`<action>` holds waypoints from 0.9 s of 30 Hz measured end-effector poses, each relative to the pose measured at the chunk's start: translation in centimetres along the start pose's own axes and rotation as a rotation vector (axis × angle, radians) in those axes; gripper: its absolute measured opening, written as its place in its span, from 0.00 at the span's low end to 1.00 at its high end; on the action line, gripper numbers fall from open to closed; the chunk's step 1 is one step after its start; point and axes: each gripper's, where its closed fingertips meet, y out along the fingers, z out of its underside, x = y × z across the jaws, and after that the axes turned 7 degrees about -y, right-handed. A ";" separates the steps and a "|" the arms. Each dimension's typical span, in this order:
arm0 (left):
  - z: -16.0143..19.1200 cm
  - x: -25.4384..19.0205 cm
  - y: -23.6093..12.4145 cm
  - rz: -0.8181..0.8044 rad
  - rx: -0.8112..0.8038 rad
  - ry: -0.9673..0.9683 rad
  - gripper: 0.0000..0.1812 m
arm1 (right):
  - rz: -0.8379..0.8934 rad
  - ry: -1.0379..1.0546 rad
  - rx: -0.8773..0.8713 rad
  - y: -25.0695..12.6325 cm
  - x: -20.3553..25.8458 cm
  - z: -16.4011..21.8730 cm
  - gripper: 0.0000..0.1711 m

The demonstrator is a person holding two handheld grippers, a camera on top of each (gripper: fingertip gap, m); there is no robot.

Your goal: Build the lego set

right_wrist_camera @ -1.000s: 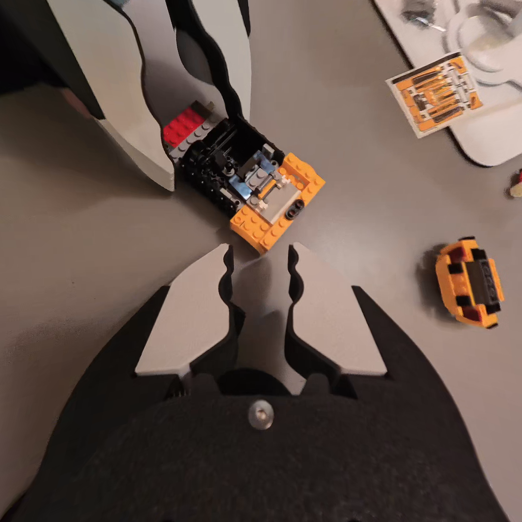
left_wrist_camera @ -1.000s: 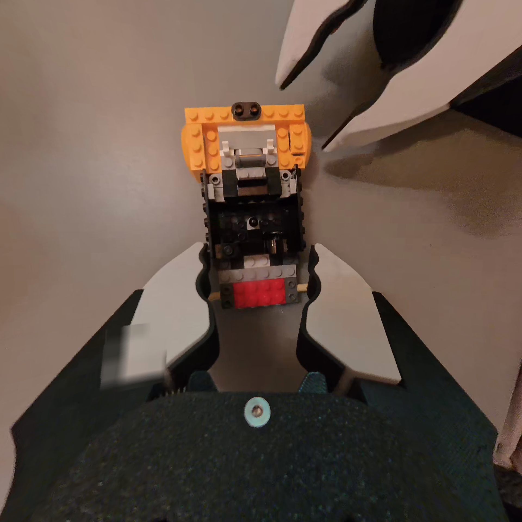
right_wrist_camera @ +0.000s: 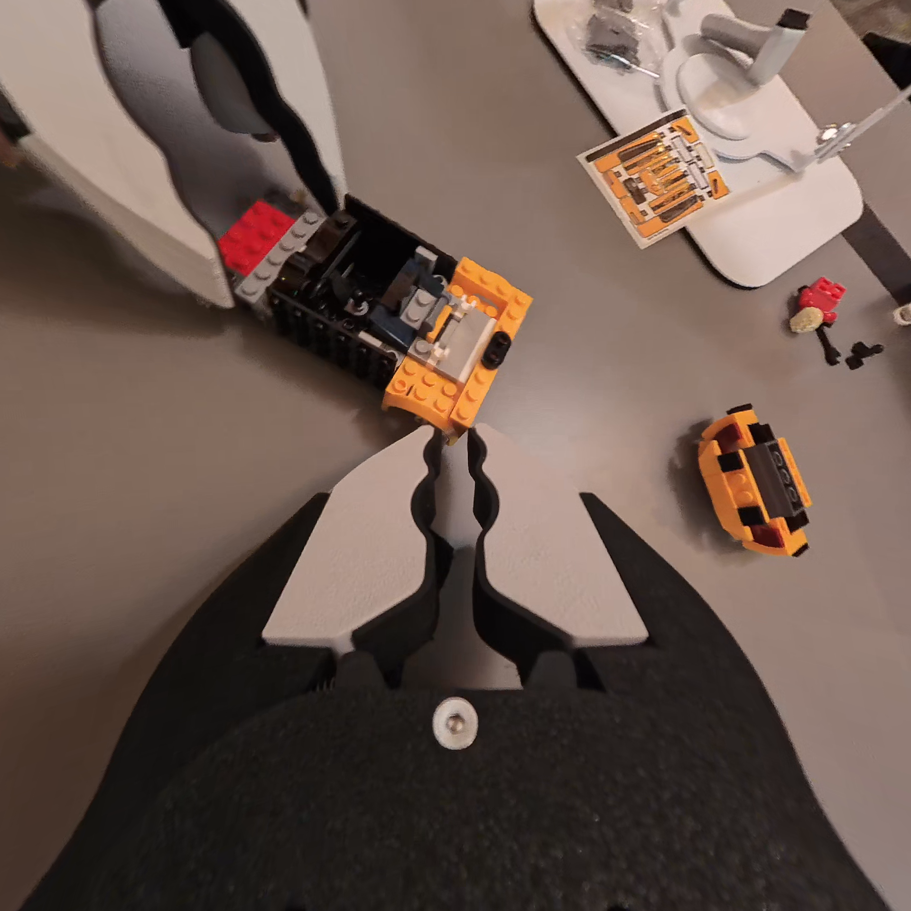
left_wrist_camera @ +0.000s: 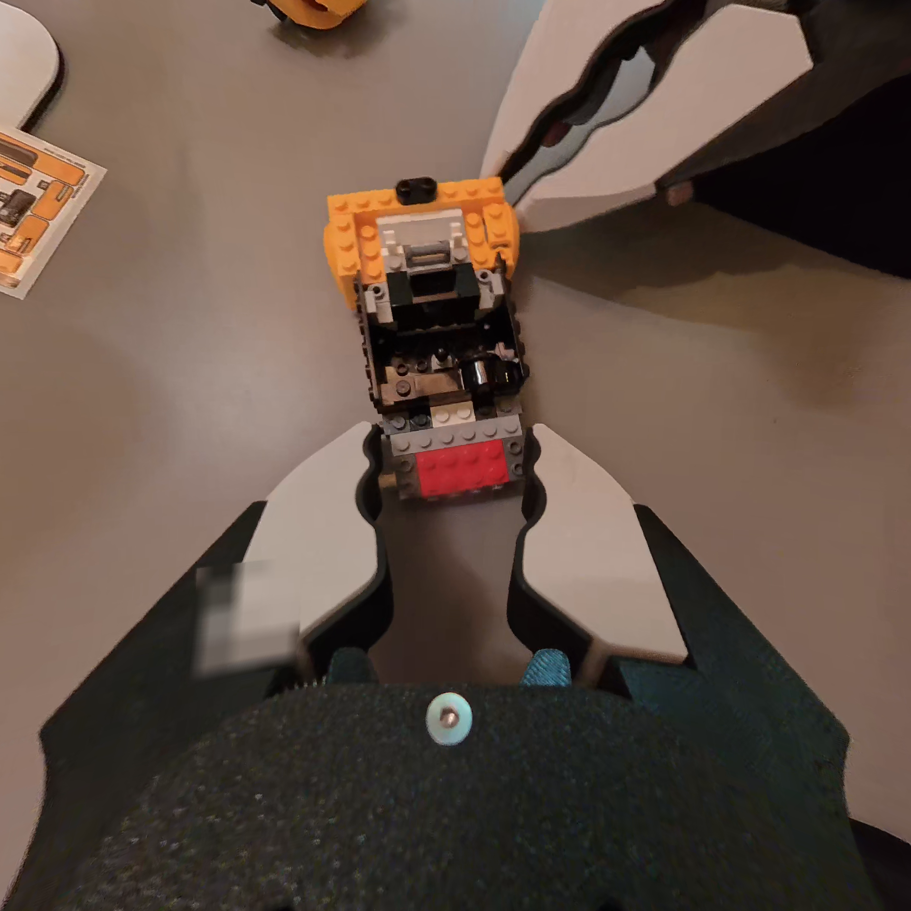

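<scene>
A part-built lego car body [left_wrist_camera: 438,345], with an orange front, black middle and red rear plate, rests on the grey table [left_wrist_camera: 197,394]. My left gripper [left_wrist_camera: 451,461] is shut on its red rear end, one finger on each side. In the right wrist view the car body [right_wrist_camera: 394,315] lies diagonally. My right gripper [right_wrist_camera: 451,434] has its jaws nearly together, with the tips pinching the near orange corner. The right gripper's white fingers [left_wrist_camera: 567,148] also show at the upper right of the left wrist view.
A separate orange and black lego sub-assembly [right_wrist_camera: 754,485] lies to the right. A sticker sheet [right_wrist_camera: 650,177] rests half on a white tray [right_wrist_camera: 788,222] at the back right. Small red and black loose pieces [right_wrist_camera: 818,305] lie at the far right. The gap from one gripper's tips to the other's is roughly 9 cm.
My right gripper has moved forward to the car body's orange corner and narrowed its jaws onto it. The left gripper still holds the red end; its view has shifted.
</scene>
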 end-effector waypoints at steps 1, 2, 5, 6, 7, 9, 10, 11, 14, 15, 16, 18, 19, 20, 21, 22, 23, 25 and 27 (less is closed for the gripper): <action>0.1 -0.3 -0.1 0.014 0.001 -0.006 0.30 | 0.005 0.011 -0.002 0.0 -0.2 0.0 0.05; 0.1 -0.6 -0.1 0.031 0.003 -0.012 0.30 | 0.001 0.020 0.005 0.2 -0.3 0.1 0.05; 0.4 -2.0 -0.3 0.091 0.010 -0.016 0.31 | 0.011 0.010 0.029 0.5 -1.0 0.3 0.05; 0.5 -2.5 -0.3 0.115 0.008 -0.015 0.30 | 0.008 0.001 0.029 0.7 -1.2 0.2 0.05; 0.4 -3.1 -0.4 0.146 0.005 -0.011 0.30 | 0.003 -0.004 0.024 0.8 -1.5 0.0 0.05; 0.4 -4.2 -0.4 0.210 -0.004 -0.009 0.29 | -0.011 -0.018 0.015 1.3 -2.0 -0.5 0.05; 0.4 -4.5 -0.3 0.231 -0.006 -0.012 0.29 | -0.026 -0.032 0.008 1.7 -2.2 -0.8 0.05; 0.4 -4.6 -0.3 0.246 -0.005 -0.013 0.29 | -0.044 -0.042 0.005 2.1 -2.2 -1.1 0.06; 0.3 -4.6 -0.9 0.280 -0.025 -0.024 0.28 | -0.050 -0.053 0.012 3.2 -2.6 -0.9 0.06; 0.1 -4.3 -1.3 0.277 -0.043 -0.031 0.28 | -0.034 -0.050 -0.001 3.3 -2.9 -0.8 0.06; -0.2 -3.6 -1.9 0.253 -0.070 -0.035 0.28 | -0.018 -0.043 -0.019 3.2 -3.1 -0.8 0.06; -1.3 -1.0 -3.7 0.145 -0.166 -0.045 0.26 | 0.035 -0.021 -0.087 2.4 -4.1 -1.4 0.07; -2.0 0.7 -5.1 0.072 -0.230 -0.061 0.24 | 0.065 -0.009 -0.144 1.7 -4.6 -2.2 0.07; -2.7 2.7 -6.8 -0.022 -0.304 -0.080 0.23 | 0.096 0.005 -0.207 0.9 -5.1 -3.0 0.07; -3.1 4.9 -8.9 -0.134 -0.379 -0.093 0.21 | 0.120 0.020 -0.263 0.2 -5.5 -3.8 0.07; -3.2 7.1 -11.2 -0.259 -0.443 -0.101 0.18 | 0.142 0.035 -0.315 -0.5 -5.9 -4.4 0.07; -2.9 9.0 -13.4 -0.377 -0.491 -0.108 0.15 | 0.169 0.053 -0.366 -1.1 -6.3 -4.9 0.08; -1.2 11.7 -16.6 -0.534 -0.511 -0.137 0.08 | 0.189 0.097 -0.451 -2.3 -6.9 -5.8 0.09; 1.2 13.2 -17.6 -0.588 -0.433 -0.170 0.02 | 0.186 0.162 -0.500 -2.9 -7.4 -6.0 0.09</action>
